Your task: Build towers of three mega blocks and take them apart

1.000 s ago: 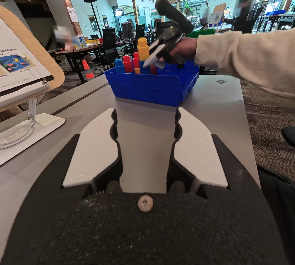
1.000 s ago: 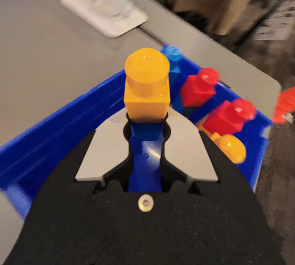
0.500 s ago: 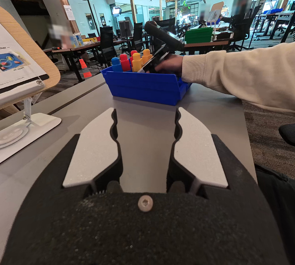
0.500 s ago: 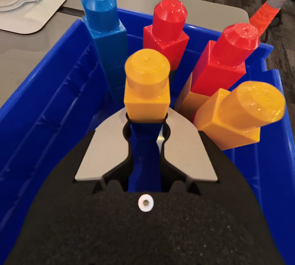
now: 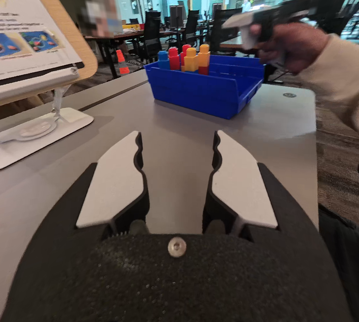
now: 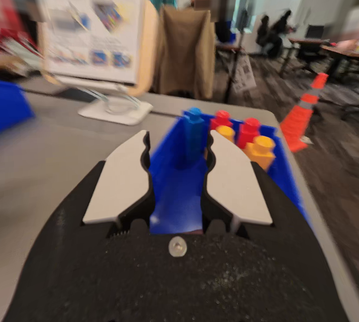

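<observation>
Bin [image 5: 194,89]: stood on the surface [image 5: 174,122], ahead of the left hand-held gripper [image 5: 176,135].
Blocks [image 5: 186,60]: stood upright in the bin's far left end.
Stand [image 5: 48,122]: on the surface, left of the bin.
Right hand-held gripper [image 6: 177,135]: above the bin's near end.
Cone [image 5: 122,62]: on the floor behind the surface.

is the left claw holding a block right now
No, the left claw is open with only bare grey table between its fingers.
</observation>
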{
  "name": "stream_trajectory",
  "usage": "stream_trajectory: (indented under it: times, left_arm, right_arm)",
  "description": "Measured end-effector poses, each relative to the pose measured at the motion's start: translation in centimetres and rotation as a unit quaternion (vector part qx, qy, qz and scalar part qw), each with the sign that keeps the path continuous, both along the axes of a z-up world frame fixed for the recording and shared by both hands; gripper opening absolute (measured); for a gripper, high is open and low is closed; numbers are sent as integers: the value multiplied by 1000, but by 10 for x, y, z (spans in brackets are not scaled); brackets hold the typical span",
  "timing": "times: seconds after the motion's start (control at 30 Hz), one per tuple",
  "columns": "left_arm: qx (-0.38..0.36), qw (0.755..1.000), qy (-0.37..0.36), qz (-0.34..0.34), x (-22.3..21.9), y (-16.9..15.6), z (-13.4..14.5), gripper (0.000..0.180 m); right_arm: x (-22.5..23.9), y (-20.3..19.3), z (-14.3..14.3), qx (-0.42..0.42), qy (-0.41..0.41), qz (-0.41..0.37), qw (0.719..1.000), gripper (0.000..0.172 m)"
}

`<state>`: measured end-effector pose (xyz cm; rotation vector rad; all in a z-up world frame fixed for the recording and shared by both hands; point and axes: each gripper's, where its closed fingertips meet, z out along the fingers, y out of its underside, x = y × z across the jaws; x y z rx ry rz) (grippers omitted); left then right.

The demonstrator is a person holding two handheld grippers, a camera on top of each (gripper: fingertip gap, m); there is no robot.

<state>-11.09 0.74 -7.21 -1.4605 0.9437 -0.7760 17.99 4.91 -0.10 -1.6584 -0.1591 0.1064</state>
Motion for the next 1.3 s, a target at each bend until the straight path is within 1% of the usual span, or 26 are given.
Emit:
stream_trajectory:
  times: [0.03, 0.07, 0.13, 0.17, 0.23, 0.3, 0.37, 0.47, 0.5, 0.6, 0.7, 0.77, 0.83, 0.9, 0.93, 1.0, 1.07, 1.17, 1.23, 1.3]
  left_arm:
    - [2, 1000, 3, 21, -8, 3, -1, 70]
    - [6, 999, 5, 47, -18, 6, -2, 70]
    - [9, 995, 2, 103, -40, 12, -2, 70]
    - [7, 991, -1, 133, -53, 14, -2, 70]
    - [0, 984, -7, 179, -75, 15, -2, 70]
    - [-15, 978, -11, 207, -92, 13, -3, 68]
    - [-35, 975, -6, 220, -104, 10, -5, 68]
    - [-65, 972, -3, 227, -117, 6, -11, 67]
    - [-75, 972, -2, 224, -119, 5, -14, 67]
    - [-97, 971, 7, 220, -125, 3, -23, 67]
    - [-114, 970, 17, 216, -129, 0, -29, 67]
    - [-133, 967, 31, 213, -137, -5, -24, 67]
    - [-139, 961, 49, 235, -162, -7, -8, 68]
    - [-138, 945, 70, 289, -208, 3, 12, 68]
    - [-154, 931, 93, 318, -234, 12, 15, 68]
    - [-205, 901, 131, 360, -281, 38, 14, 70]
    - [-263, 874, 140, 384, -316, 72, 4, 65]
    - [-374, 833, 142, 382, -340, 114, -26, 58]
    - [-419, 806, 147, 393, -352, 134, -45, 53]
    - [-445, 781, 162, 406, -362, 146, -59, 53]
  right_arm:
    - [-27, -11, 4, 20, 27, 39, 999, 50]
    - [-60, -20, -1, 19, 48, 88, 995, 51]
    - [-125, -31, -26, -5, 82, 170, 982, 59]
    - [-155, -35, -36, 2, 90, 206, 974, 59]
    - [-195, -36, -58, 15, 86, 236, 968, 57]
    - [-219, -32, -77, 22, 51, 250, 967, 59]
    - [-222, -28, -80, 51, 12, 239, 970, 57]
    - [-218, -29, -74, 80, 15, 232, 969, 57]
    - [-216, -31, -72, 88, 13, 231, 969, 54]
    - [-217, -33, -74, 87, 17, 238, 967, 54]
    - [-220, -39, -71, 102, 10, 249, 963, 53]
    - [-221, -39, -71, 104, 6, 249, 963, 53]
    - [-222, -39, -72, 102, 5, 251, 963, 53]
    - [-224, -40, -71, 103, 6, 255, 961, 53]
    - [-225, -40, -71, 103, 5, 258, 961, 53]
    - [-228, -40, -72, 101, 2, 262, 960, 53]
    - [-231, -41, -72, 101, -4, 268, 958, 53]
    - [-234, -43, -72, 106, -15, 273, 956, 53]
    - [-234, -44, -72, 109, -14, 274, 955, 53]
    - [-233, -43, -71, 108, -9, 276, 955, 53]
